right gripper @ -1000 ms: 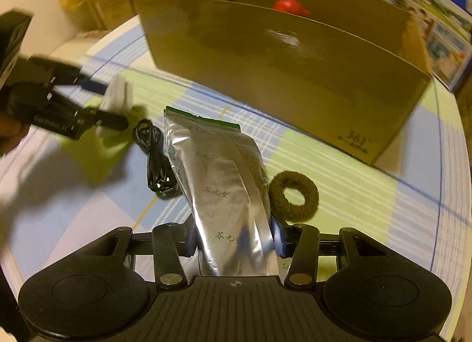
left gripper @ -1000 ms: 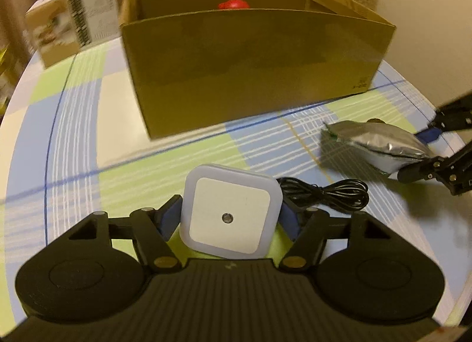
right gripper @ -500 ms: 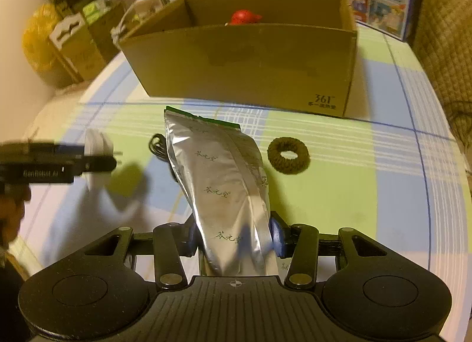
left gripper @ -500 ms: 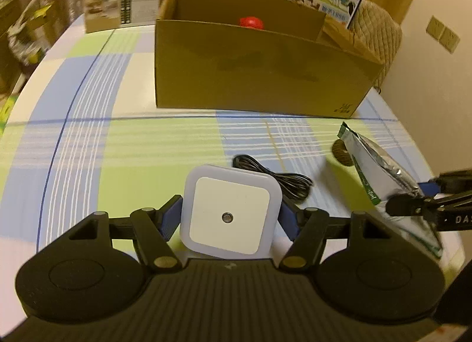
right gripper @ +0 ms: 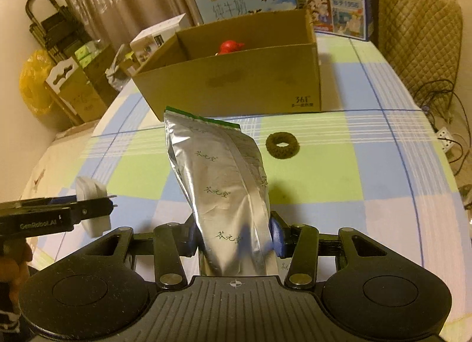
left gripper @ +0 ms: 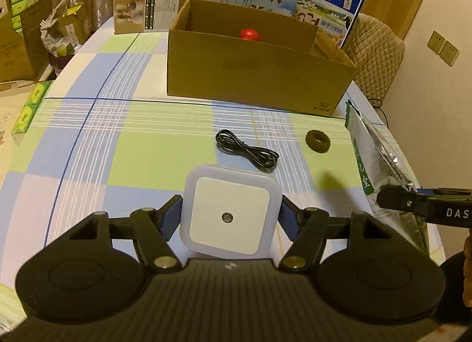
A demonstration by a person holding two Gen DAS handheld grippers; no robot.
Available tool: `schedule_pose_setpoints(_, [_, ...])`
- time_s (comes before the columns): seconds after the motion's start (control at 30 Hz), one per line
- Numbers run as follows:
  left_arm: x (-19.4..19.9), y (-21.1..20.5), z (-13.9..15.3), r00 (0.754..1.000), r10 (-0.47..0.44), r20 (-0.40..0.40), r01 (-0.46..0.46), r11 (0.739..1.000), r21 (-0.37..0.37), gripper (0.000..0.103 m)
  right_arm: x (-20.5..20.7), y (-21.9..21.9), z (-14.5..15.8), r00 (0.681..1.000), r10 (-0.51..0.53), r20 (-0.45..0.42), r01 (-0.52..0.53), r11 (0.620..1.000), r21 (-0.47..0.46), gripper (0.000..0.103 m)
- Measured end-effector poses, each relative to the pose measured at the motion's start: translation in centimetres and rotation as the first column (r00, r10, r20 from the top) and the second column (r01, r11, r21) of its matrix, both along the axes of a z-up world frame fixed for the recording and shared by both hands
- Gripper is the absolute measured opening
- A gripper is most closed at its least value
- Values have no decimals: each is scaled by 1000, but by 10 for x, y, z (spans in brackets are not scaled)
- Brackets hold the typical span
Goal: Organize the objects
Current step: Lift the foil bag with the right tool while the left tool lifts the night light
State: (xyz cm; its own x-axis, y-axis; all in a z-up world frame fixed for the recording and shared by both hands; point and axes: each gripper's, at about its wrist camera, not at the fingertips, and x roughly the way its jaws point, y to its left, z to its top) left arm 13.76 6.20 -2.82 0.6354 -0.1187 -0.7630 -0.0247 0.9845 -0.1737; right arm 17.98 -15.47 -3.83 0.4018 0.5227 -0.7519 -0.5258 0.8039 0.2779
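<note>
Nearest the left wrist camera, the left gripper [left gripper: 230, 218] is pinching a white square night light [left gripper: 229, 211] by its two opposite side edges, held clear above the tablecloth [left gripper: 118, 147]. The unit appears a rigid, light plastic shell; a flank grip suits it, though the smooth sides may slip under a loose clamp. The right gripper [right gripper: 233, 238] is clamped across the lower part of a silver foil pouch [right gripper: 219, 182], which stands up and away from the jaws. The pouch looks soft, creased and slick; held low, its upper end could sag or swing. Both tools are held roughly level, side by side, pointed toward the box; a hand [right gripper: 14, 256] is partly visible behind the left tool. On the cloth ahead lie a coiled black cable [left gripper: 246, 153] and a brown hair tie [left gripper: 318, 141], well apart. Beyond stands the open cardboard box [left gripper: 253, 82], a red object [left gripper: 250, 34] inside, the probable destination.
</note>
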Motion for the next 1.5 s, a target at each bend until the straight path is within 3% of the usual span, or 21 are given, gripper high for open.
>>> schedule_pose_setpoints(0.57, [-30, -12, 20, 999, -4, 44, 4, 1000, -8, 64, -26, -8, 19, 999, -7, 46, 7, 1000, 18, 44])
schedule_pose_setpoints(1.5, [-28, -9, 20, 999, 2, 54, -1, 1000, -23, 64, -23, -3, 26, 997, 1, 83, 1, 1000, -29, 44])
